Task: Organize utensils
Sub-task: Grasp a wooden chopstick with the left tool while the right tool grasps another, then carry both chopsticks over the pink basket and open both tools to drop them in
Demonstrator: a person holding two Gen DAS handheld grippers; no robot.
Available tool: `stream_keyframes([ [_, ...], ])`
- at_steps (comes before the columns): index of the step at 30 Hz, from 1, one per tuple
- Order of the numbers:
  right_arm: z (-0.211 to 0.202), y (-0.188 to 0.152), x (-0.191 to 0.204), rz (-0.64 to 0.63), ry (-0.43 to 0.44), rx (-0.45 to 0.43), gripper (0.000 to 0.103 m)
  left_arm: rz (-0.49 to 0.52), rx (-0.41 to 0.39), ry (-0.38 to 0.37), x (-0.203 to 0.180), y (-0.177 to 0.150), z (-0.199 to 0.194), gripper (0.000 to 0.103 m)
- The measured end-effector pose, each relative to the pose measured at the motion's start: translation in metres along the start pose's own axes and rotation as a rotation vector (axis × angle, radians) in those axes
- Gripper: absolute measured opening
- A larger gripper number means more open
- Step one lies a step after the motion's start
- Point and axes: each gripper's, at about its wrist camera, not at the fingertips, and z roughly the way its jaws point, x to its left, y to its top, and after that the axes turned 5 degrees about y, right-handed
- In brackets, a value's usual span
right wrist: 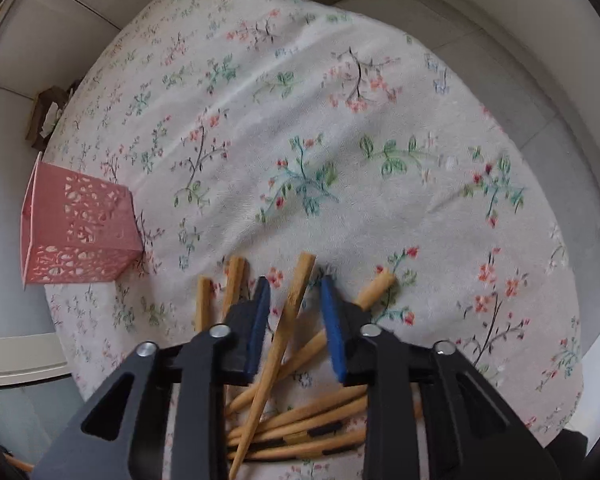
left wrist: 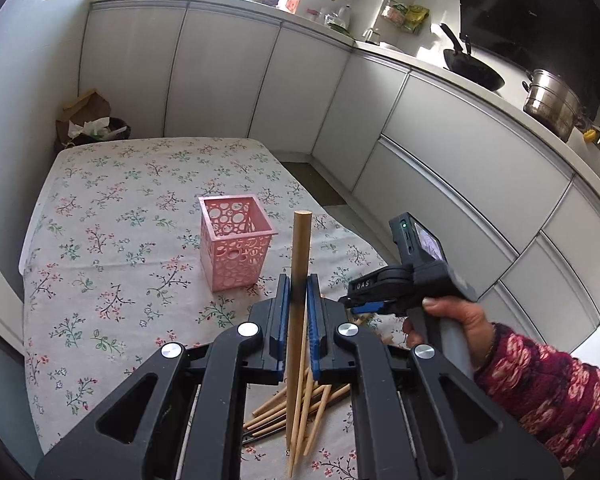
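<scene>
chopstick [left wrist: 301, 264] clamped upright in the closed left gripper [left wrist: 299, 292] needs lining over the pink holder [left wrist: 236, 240] just far-left, while the right gripper [right wrist: 296, 300], jaws apart in view, straddles another from the near pile [right wrist: 300, 428].

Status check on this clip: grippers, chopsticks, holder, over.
Left gripper shut on one chopstick, lifted. Right gripper open astride another in the pile. Pink holder upright, nothing blocking it.
</scene>
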Motion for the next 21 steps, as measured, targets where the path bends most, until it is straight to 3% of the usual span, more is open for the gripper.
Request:
stream_keyframes([
  [7, -0.034, -0.027, 0.000, -0.023, 0.112, -0.108, 0.008, -0.022, -0.053, 0.011, -0.004, 0.007, -0.017, 0.008],
  [14, -0.134, -0.060, 0.020, -0.164, 0.206, -0.342, 0.008, -0.055, -0.139, 0.029, -0.016, 0.030, -0.038, 0.008],
  [21, -0.189, -0.057, 0.023, -0.220, 0.268, -0.436, 0.008, -0.029, -0.171, 0.005, -0.035, 0.044, -0.042, 0.007],
])
